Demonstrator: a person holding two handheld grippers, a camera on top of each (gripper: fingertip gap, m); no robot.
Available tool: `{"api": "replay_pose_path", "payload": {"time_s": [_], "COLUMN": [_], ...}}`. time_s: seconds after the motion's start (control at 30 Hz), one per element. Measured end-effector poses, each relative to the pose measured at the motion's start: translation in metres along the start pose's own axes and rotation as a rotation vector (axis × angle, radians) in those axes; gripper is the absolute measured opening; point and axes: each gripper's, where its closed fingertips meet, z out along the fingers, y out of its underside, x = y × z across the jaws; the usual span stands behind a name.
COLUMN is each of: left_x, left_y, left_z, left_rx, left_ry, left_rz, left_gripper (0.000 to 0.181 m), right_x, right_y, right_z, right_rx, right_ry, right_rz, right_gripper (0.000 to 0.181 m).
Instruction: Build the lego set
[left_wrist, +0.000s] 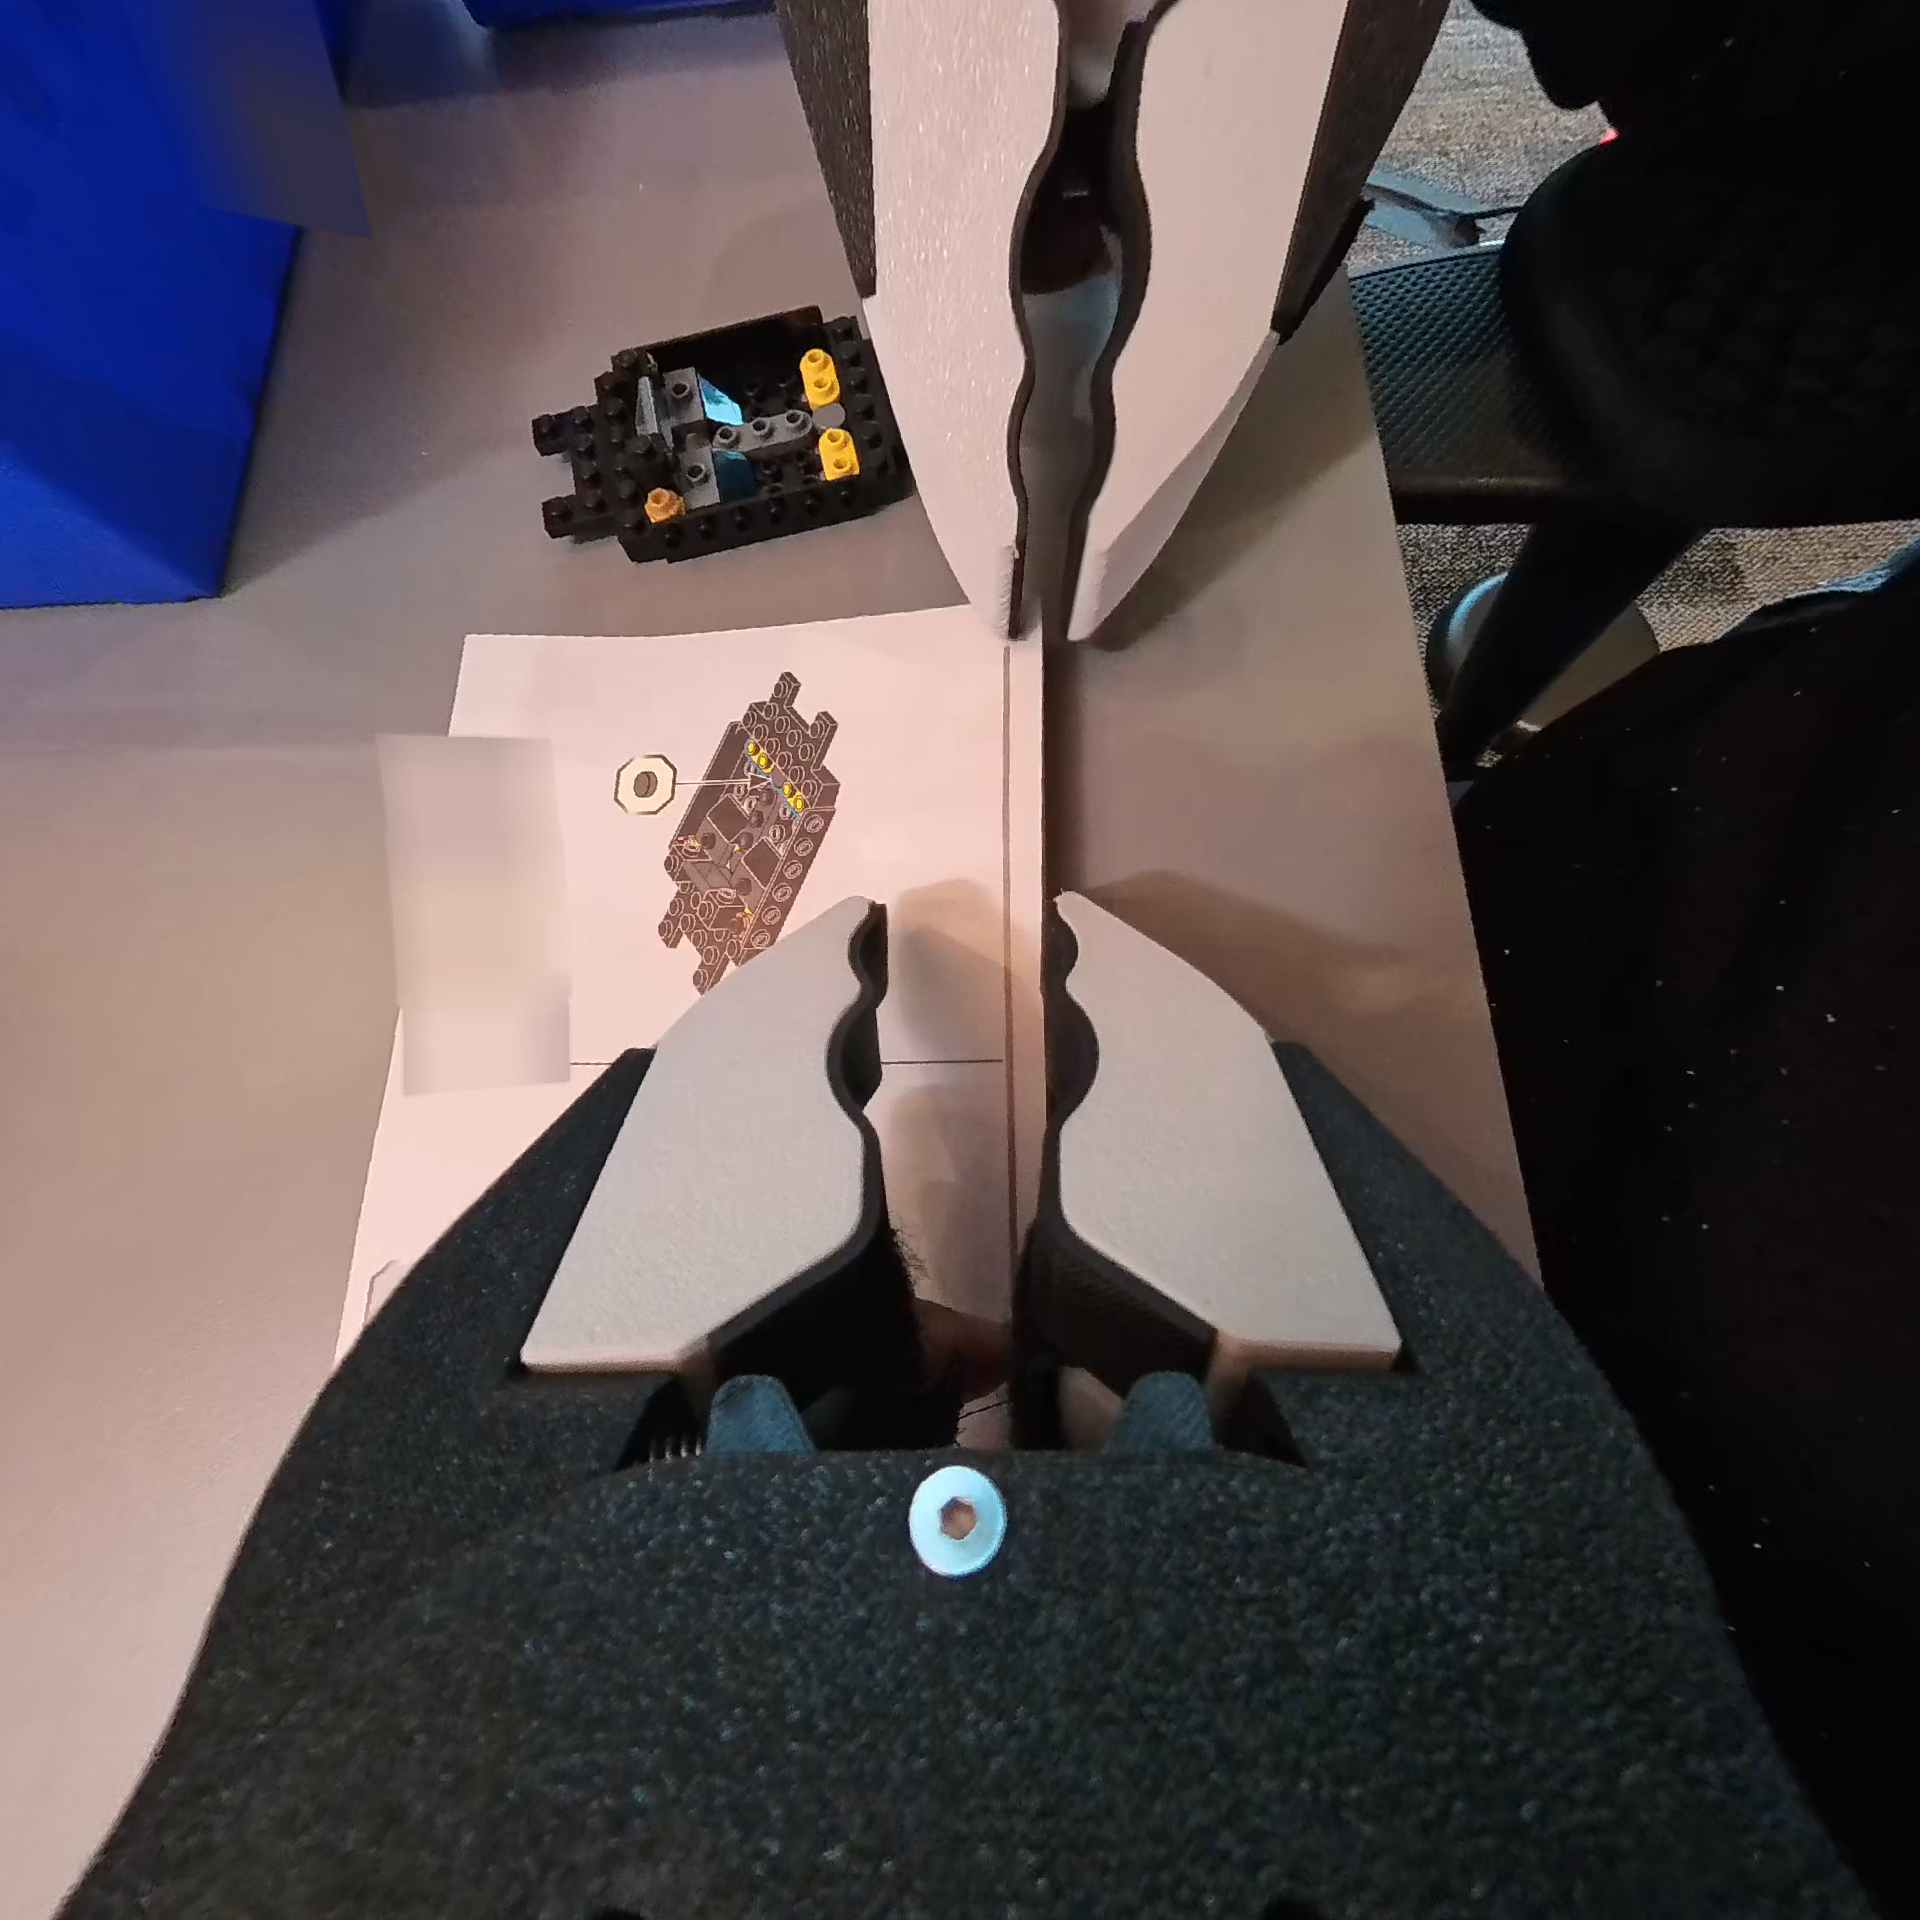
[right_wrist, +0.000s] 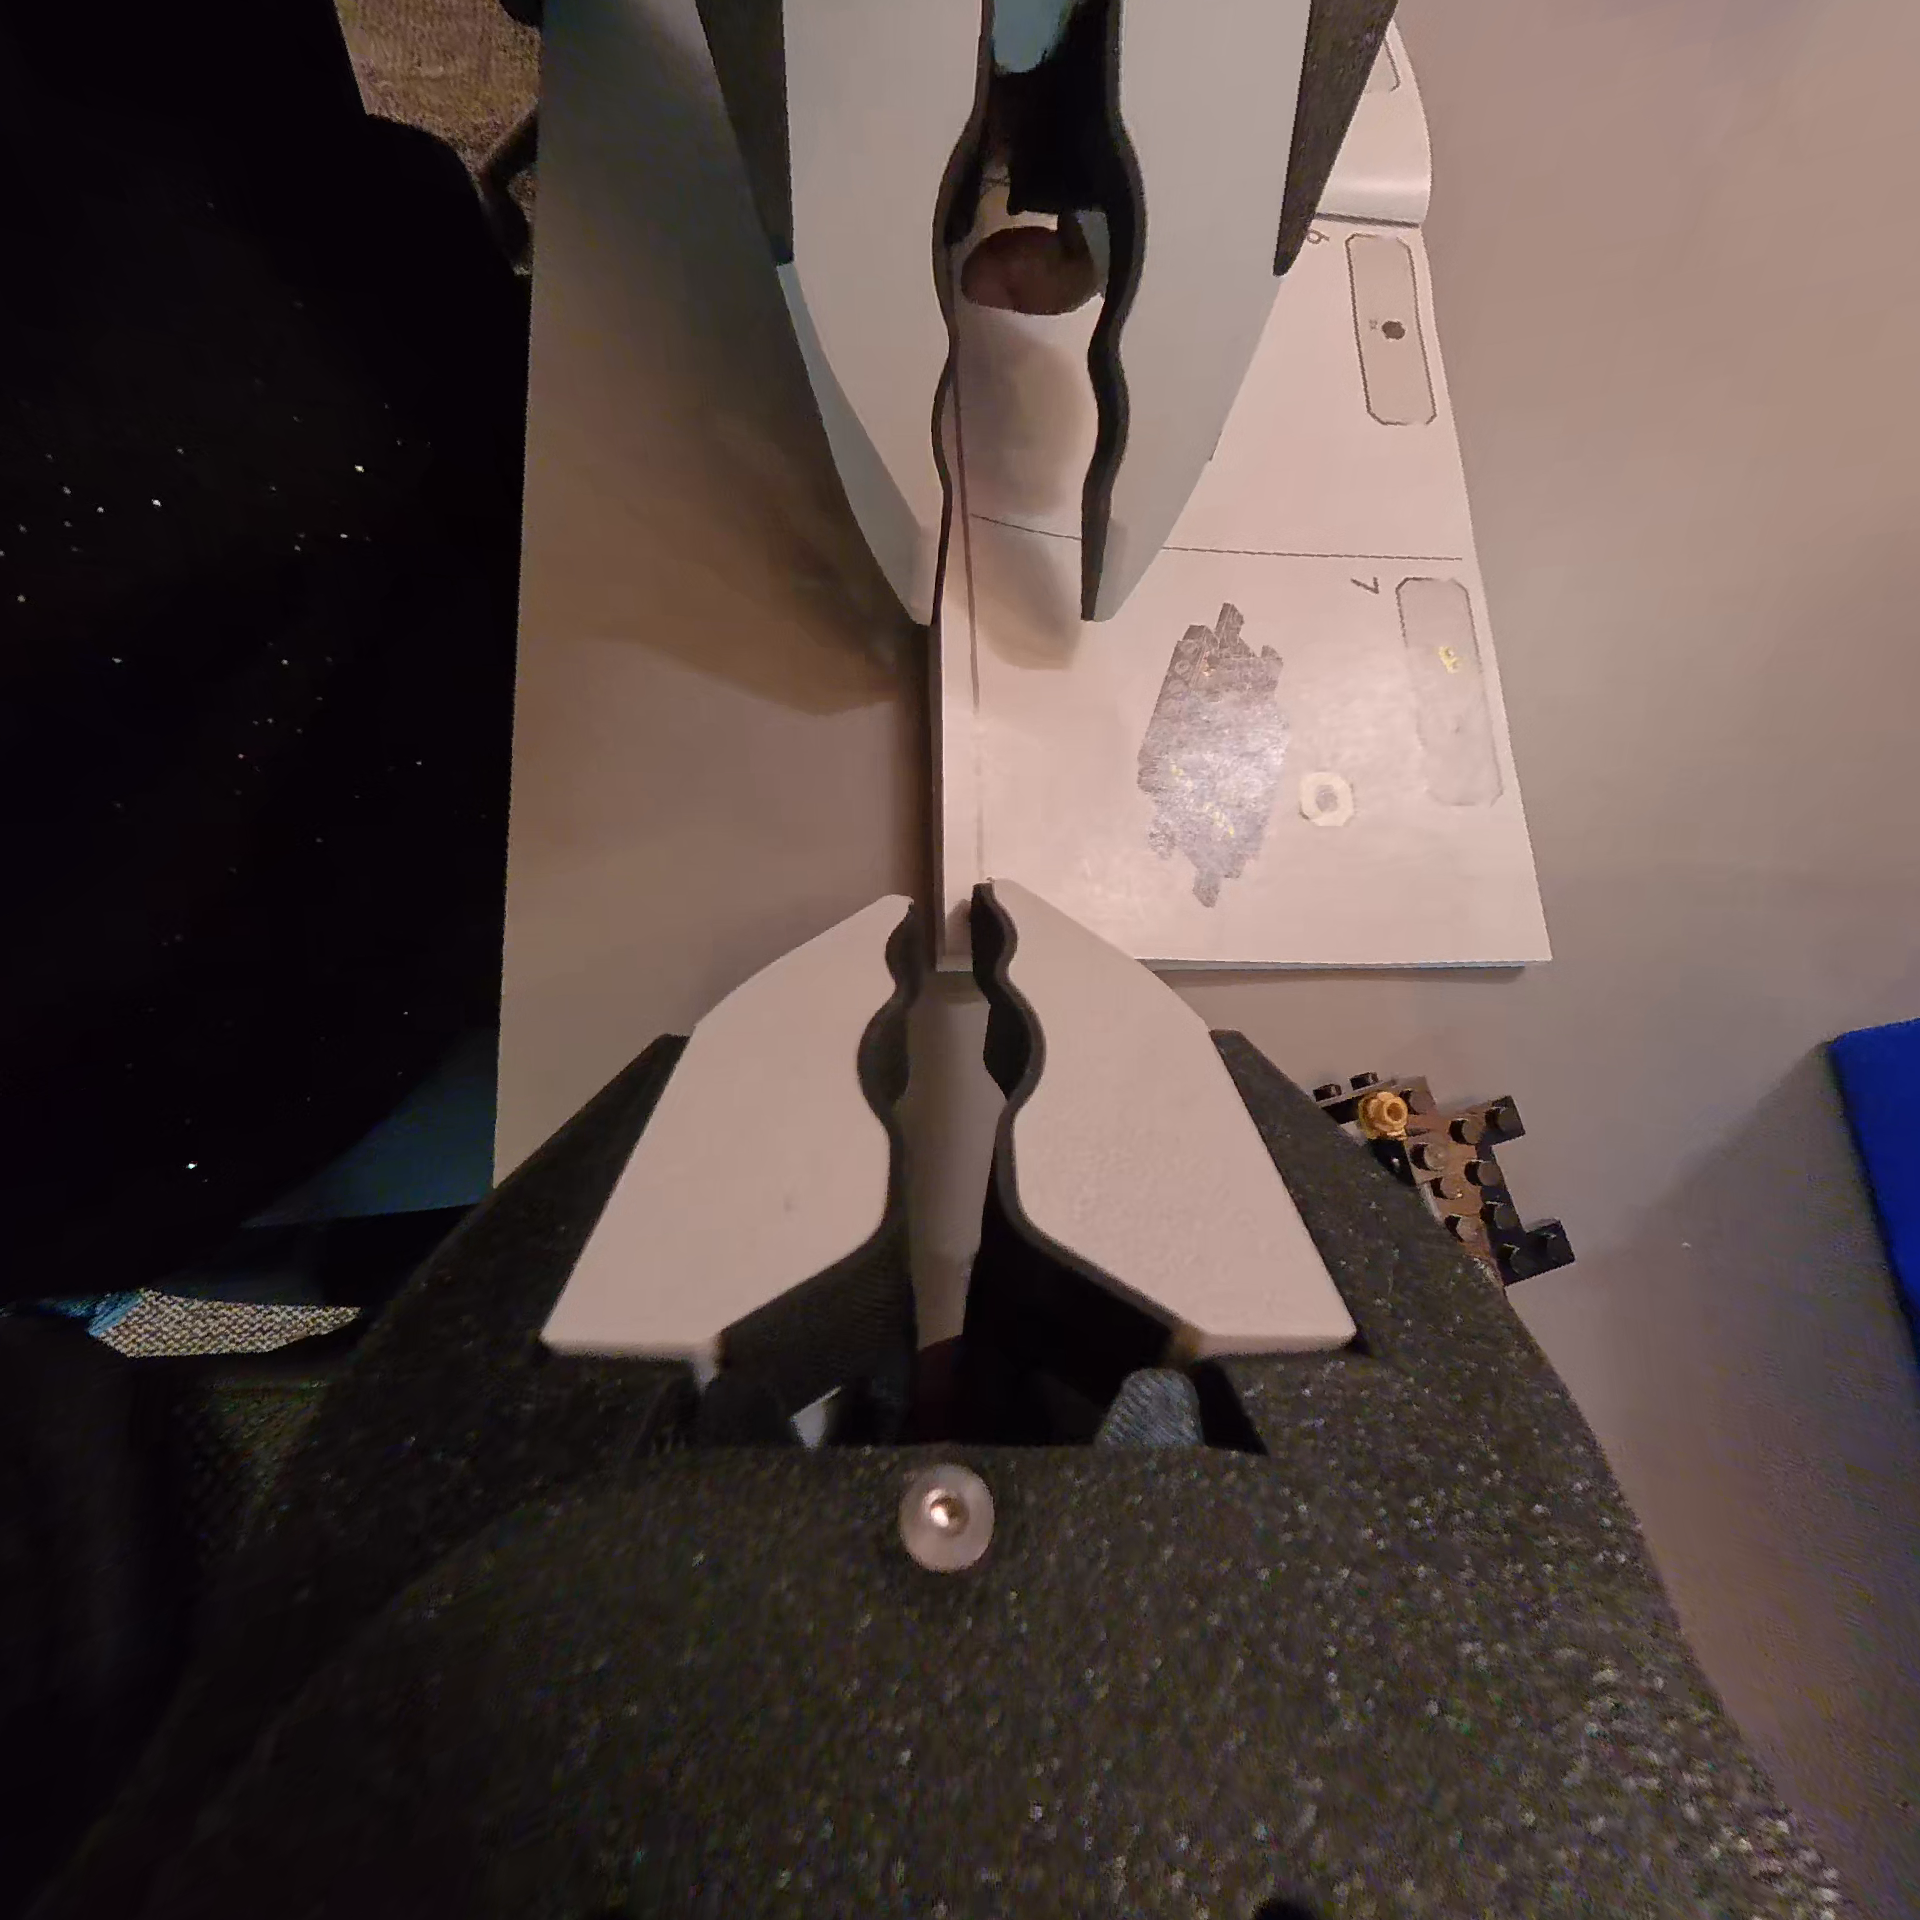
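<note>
The black Lego model (left_wrist: 727, 436), with yellow, grey and blue parts, sits on the grey table beyond the open instruction booklet (left_wrist: 914, 727). In the right wrist view the model (right_wrist: 1455, 1174) is half hidden behind my gripper body. My left gripper (left_wrist: 966, 909) is open and empty, its jaws on either side of the booklet's right edge. My right gripper (right_wrist: 943, 896) faces it from the far end of that edge, at the booklet's (right_wrist: 1039, 779) corner. It is narrowly open, with one tip over the page and one beside it. Each gripper shows in the other's view: the right gripper (left_wrist: 1044, 629), the left gripper (right_wrist: 1006, 616).
A blue box (left_wrist: 125, 312) stands on the table at the left, beside the model, and shows again in the right wrist view (right_wrist: 1881, 1143). The table edge (left_wrist: 1434, 831) runs close to the grippers. Beyond it are a black chair (left_wrist: 1662, 312) and dark fabric (right_wrist: 208, 623). There is about 6 cm between the tips of the two grippers.
</note>
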Motion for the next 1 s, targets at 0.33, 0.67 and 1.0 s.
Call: {"api": "replay_pose_path", "payload": {"time_s": [0.33, 0.67, 1.0], "left_x": [0.0, 0.0, -0.002], "left_y": [0.001, 0.001, -0.026], "left_z": [0.0, -0.001, -0.003], "left_rx": [-0.004, 0.002, 0.137], "left_ry": [0.003, 0.005, 0.071], "left_rz": [0.002, 0.0, -0.139], "left_gripper": [0.028, 0.029, 0.022], "right_x": [0.003, 0.009, 0.018], "right_y": [-0.002, -0.009, -0.024], "right_z": [-0.002, -0.006, -0.013], "right_rx": [0.008, 0.073, 0.178], "right_ry": [0.001, 0.014, 0.016], "right_rz": [-0.001, 0.035, 0.127], "right_gripper": [0.005, 0.001, 0.001]}}
